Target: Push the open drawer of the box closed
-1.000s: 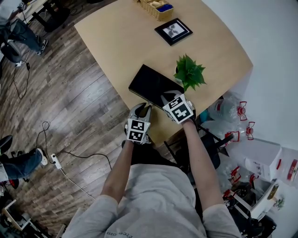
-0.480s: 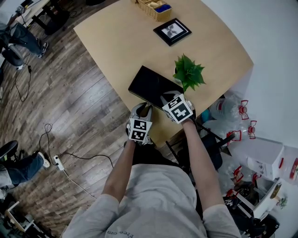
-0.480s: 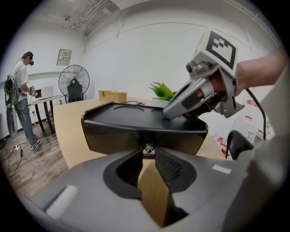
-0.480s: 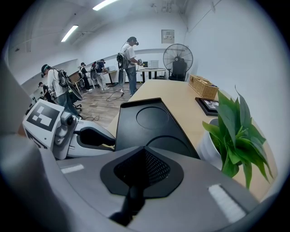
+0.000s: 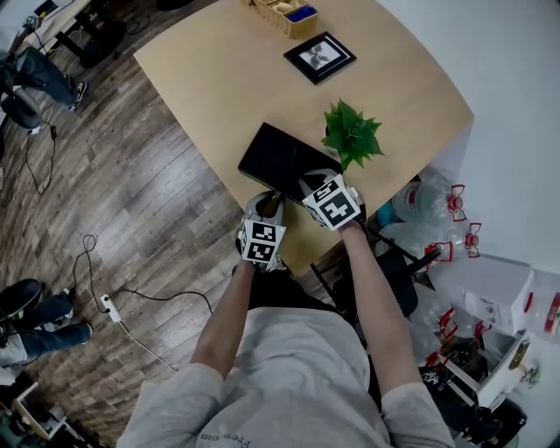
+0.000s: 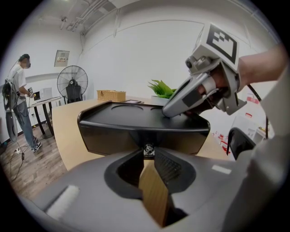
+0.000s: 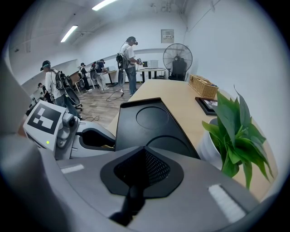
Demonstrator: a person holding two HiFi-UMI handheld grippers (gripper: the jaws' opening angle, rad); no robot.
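Black rectangular plastic box [image 5: 278, 157] on pale wooden table [image 5: 219, 79], left gripper [image 5: 269, 203] clamped on its drawer's small metal knob [image 6: 147, 151], right gripper [image 5: 308, 185] closed empty, tip on box top.

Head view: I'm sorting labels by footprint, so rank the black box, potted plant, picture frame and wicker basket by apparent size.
1. black box, clearly largest.
2. potted plant and picture frame: about alike, unranked.
3. wicker basket, smallest showing, but cut off by the picture's top edge.
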